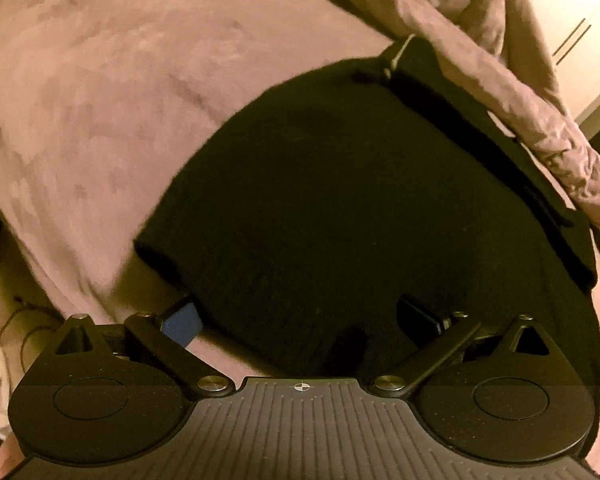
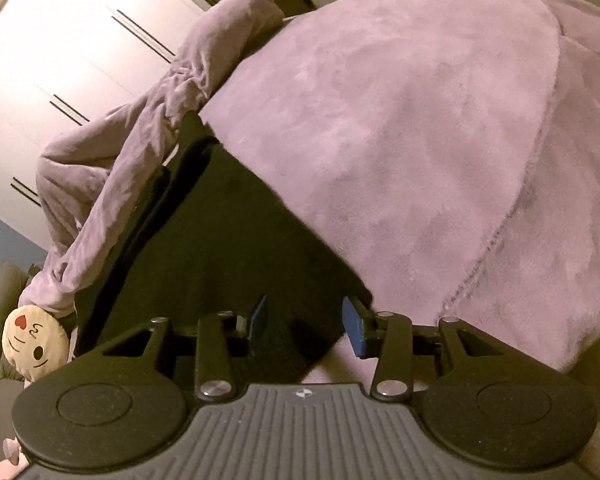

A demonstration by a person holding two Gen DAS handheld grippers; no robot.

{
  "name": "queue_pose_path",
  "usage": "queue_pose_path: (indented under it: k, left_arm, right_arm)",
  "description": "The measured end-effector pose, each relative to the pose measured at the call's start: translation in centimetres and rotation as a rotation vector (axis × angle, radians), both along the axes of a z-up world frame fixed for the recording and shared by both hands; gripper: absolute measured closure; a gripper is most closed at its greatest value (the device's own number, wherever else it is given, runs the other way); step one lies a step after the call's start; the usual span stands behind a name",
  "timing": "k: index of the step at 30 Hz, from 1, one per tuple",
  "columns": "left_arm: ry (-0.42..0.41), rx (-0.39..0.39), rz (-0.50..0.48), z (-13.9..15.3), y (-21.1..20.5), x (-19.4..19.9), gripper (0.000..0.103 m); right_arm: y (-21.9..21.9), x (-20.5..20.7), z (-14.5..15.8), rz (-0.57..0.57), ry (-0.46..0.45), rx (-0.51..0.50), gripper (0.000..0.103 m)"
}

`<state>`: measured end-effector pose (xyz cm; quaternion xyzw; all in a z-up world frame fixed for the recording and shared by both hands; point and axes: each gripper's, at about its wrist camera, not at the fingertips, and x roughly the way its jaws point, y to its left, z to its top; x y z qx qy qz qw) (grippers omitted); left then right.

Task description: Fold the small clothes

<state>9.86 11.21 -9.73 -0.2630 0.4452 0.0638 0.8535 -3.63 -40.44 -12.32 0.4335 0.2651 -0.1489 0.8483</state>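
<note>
**Both tongs open at the near edge of a black garment on a pink bed**

On my left, the left tongs [image 1: 300, 316] are spread wide. Their blue-padded fingers [image 1: 182, 322] straddle the near hem of a black garment [image 1: 340, 184], which lies mostly flat on a pink blanket [image 1: 100, 100]. One finger sits on blanket just beside the hem; the other is over dark cloth. Nothing is pinched yet.

On my right, the right tongs [image 2: 306, 320] stand at a narrower opening, also holding nothing. They point at a near corner of the same garment [image 2: 228, 240], where black cloth meets blanket [image 2: 420, 140].

To do this step well, I judge each pair should close on the hem itself, taking the garment only and not the fleece under it. The garment is so dark that I cannot tell how many layers lie at the edge, so a shallow, square bite seems safest.

For room: open blanket stretches to the far left in the left view, good for laying a fold over. A bunched pink cover [image 1: 520, 92] crowds the garment's far side and overlaps it there. A plush toy [image 2: 34, 340] rests beyond, near the wardrobe [image 2: 80, 60].
</note>
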Motion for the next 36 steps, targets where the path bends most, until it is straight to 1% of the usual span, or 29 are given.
queue_pose_path:
  k: [3, 7, 9, 11, 14, 17, 18, 19, 20, 21, 25, 27, 28, 30, 31, 32, 33, 35, 36]
  left_arm:
    - [0.008, -0.001, 0.0, -0.3, -0.1, -0.2, 0.0]
    - [0.009, -0.004, -0.006, -0.4, -0.3, -0.2, 0.0]
    - [0.011, -0.014, -0.01, -0.3, -0.2, -0.2, 0.0]
    - [0.01, -0.036, -0.01, -0.2, 0.1, -0.4, 0.0]
    - [0.005, -0.072, -0.012, -0.1, 0.5, -0.8, 0.001]
    - [-0.002, -0.081, -0.007, 0.2, 0.8, -1.1, 0.001]
    - [-0.009, -0.087, 0.0, 0.4, 1.0, -1.3, 0.002]
    - [-0.018, -0.092, 0.013, 0.6, 1.3, -1.4, 0.004]
    - [-0.028, -0.096, 0.028, 0.9, 1.9, -1.4, 0.004]
    - [-0.037, -0.1, 0.041, 1.1, 2.4, -1.4, 0.005]
    - [-0.054, -0.075, 0.11, 1.8, 5.2, -1.2, 0.005]
    - [-0.055, -0.099, 0.142, 1.6, 6.8, -1.1, 0.005]
    - [-0.041, -0.098, 0.152, 1.5, 7.3, -1.0, 0.005]
    - [-0.026, -0.051, 0.142, 1.4, 8.0, -0.5, 0.008]
    - [-0.032, -0.036, 0.148, 1.5, 8.2, -0.6, 0.009]
    - [-0.044, -0.035, 0.156, 1.5, 8.6, -0.6, 0.009]
    - [-0.044, -0.046, 0.143, 1.4, 8.9, -0.5, 0.01]
    - [-0.01, -0.057, 0.072, 0.8, 8.8, 0.5, 0.017]
    - [0.003, -0.059, 0.042, 0.6, 8.6, 0.9, 0.024]
  right_arm:
    - [0.0, -0.5, -0.6, -0.008, 0.005, 0.019, 0.058]
    - [-0.6, -0.4, -1.2, -0.025, -0.051, 0.083, 0.058]
    - [-0.7, 0.0, -1.4, -0.02, -0.063, 0.088, 0.06]
    - [-0.6, 0.5, -1.5, -0.012, -0.081, 0.097, 0.064]
    - [-0.6, 0.9, -1.8, -0.005, -0.094, 0.113, 0.064]
    - [-0.6, 1.3, -1.8, 0.017, -0.134, 0.153, 0.064]
    - [-0.4, 1.5, -1.7, 0.029, -0.147, 0.163, 0.067]
    - [-0.3, 1.7, -1.5, 0.039, -0.157, 0.159, 0.072]
    - [0.0, 1.9, -1.2, 0.054, -0.166, 0.142, 0.079]
    - [0.1, 2.1, -1.0, 0.067, -0.17, 0.129, 0.081]
    - [0.7, 2.5, -0.2, 0.098, -0.179, 0.08, 0.083]
    - [0.6, 2.5, 0.0, 0.094, -0.18, 0.081, 0.083]
    - [0.5, 2.5, 0.1, 0.094, -0.179, 0.082, 0.083]
    - [0.5, 2.5, 0.2, 0.092, -0.172, 0.078, 0.083]
    - [0.4, 2.7, 0.2, 0.092, -0.168, 0.075, 0.083]
    - [0.3, 2.7, 0.2, 0.09, -0.164, 0.074, 0.083]
    - [0.3, 2.6, 0.2, 0.09, -0.162, 0.075, 0.083]
    - [0.2, 2.5, 0.1, 0.09, -0.156, 0.068, 0.083]
    - [0.2, 2.6, 0.1, 0.091, -0.153, 0.065, 0.083]
